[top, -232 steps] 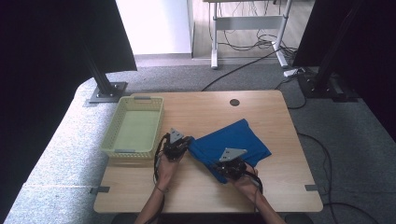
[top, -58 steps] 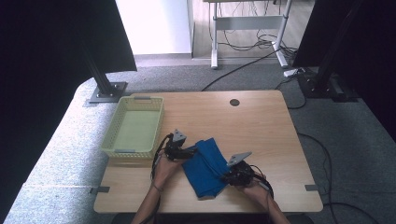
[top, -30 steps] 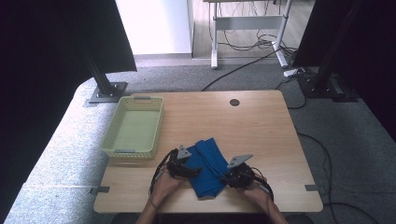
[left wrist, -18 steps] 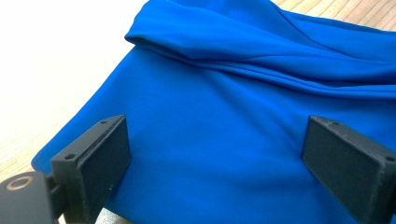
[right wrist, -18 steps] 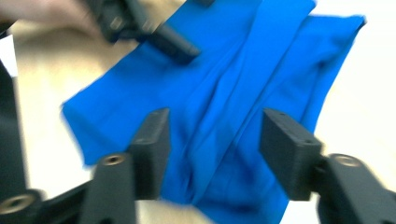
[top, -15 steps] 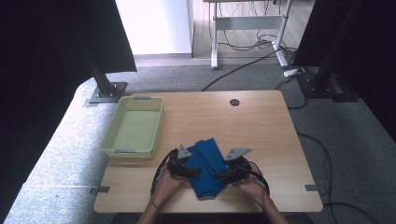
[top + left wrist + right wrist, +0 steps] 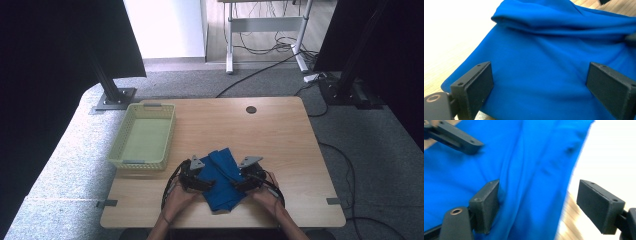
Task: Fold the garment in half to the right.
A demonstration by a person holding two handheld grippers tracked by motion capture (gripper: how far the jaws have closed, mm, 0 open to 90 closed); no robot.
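Note:
A folded blue cloth (image 7: 221,179) lies on the wooden table (image 7: 280,135) near its front edge. My left gripper (image 7: 204,183) rests at the cloth's left side, my right gripper (image 7: 240,183) at its right side. In the left gripper view the blue cloth (image 7: 544,62) spreads under and between the wide-apart jaws of the left gripper (image 7: 544,85), which is open. In the right gripper view the right gripper (image 7: 541,205) is open too, one jaw over the cloth (image 7: 524,170), the other beyond its edge. A jaw of the left gripper (image 7: 454,136) shows far off there.
A pale yellow-green mesh basket (image 7: 125,150) stands on the left part of the table. A round dark cable hole (image 7: 251,109) sits near the back edge. Bare wood lies behind and right of the cloth. Dark stands and cables are on the floor beyond.
The cloth went from spread out to folded into a narrow stack. Both grippers have drawn in toward the stack from either side; in the last half second the right one edged closer.

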